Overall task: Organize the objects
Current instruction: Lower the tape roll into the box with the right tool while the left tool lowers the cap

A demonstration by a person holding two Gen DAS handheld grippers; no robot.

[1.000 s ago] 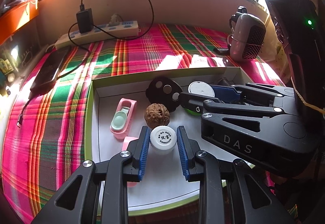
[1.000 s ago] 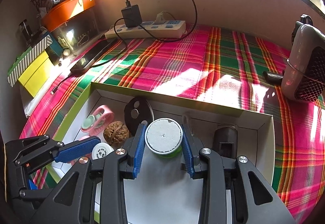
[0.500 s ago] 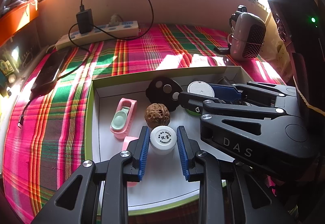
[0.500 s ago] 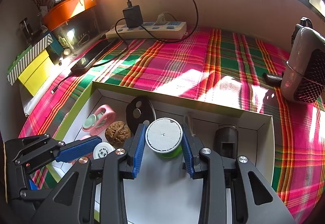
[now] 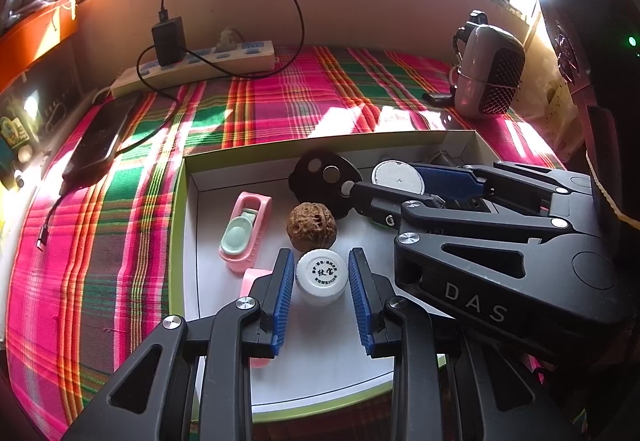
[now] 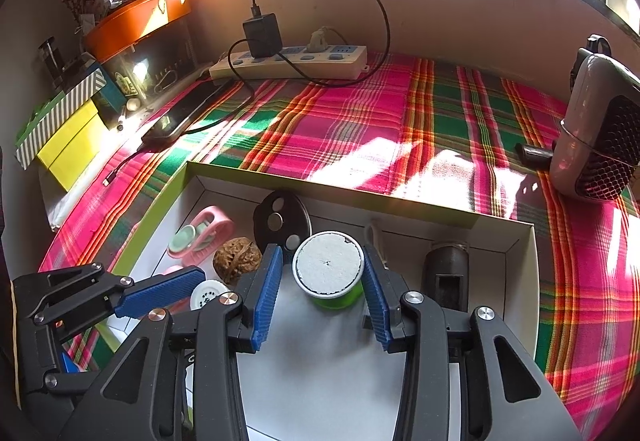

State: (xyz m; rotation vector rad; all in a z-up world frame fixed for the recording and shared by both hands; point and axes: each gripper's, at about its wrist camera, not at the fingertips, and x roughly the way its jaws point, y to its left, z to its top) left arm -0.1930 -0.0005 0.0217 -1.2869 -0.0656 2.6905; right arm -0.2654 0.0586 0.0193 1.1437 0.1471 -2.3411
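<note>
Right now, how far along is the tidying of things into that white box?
Done, it seems: the walnut, pink case and black disc already lie in the box. In hand: the left tool is opening around the small white jar, and the right tool around the green tub; both stand on the box floor. Left: withdrawing both tools. No other loose small items show on the cloth.

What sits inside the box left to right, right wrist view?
Pink-and-mint plastic holder → brown wrinkled walnut → black disc with round holes → green tub with white lid → dark brown block.
</note>
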